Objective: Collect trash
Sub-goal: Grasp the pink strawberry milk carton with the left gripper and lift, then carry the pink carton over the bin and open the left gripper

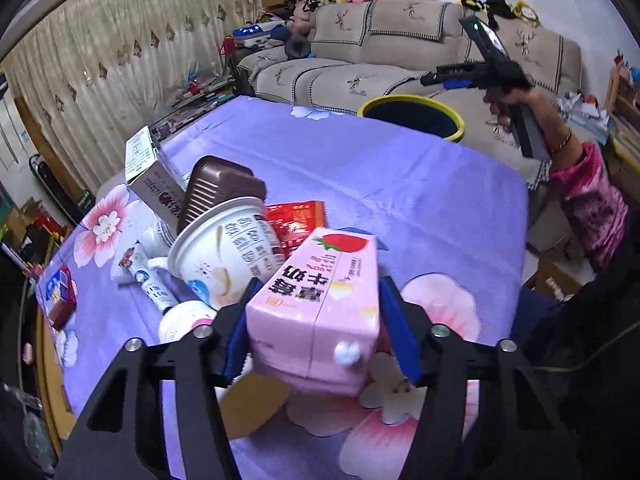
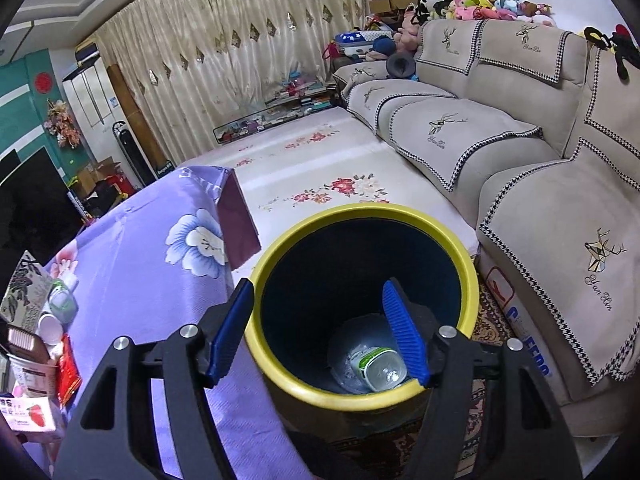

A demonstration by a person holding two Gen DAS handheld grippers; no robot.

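A pink strawberry milk carton [image 1: 340, 252] sits tilted between the blue pads of my left gripper [image 1: 320, 282], which is shut on it just above the purple flowered tablecloth [image 1: 360, 168]. Behind it lie a white paper cup [image 1: 224, 248], a brown plastic tray [image 1: 216, 192], a red packet [image 1: 296, 220] and a small tube [image 1: 150, 284]. My right gripper [image 2: 318, 285] hangs open and empty over the yellow-rimmed bin [image 2: 360, 210], whose bottom holds a clear plastic container [image 2: 382, 368]. In the left wrist view that right gripper [image 1: 436, 76] is held by a hand above the bin [image 1: 412, 100].
A white cardboard box [image 1: 148, 168] stands at the left of the trash pile. The bin stands on the floor off the table's far right corner, with a beige sofa [image 2: 500, 140] just behind it. A flowered rug [image 2: 320, 168] covers the floor beyond.
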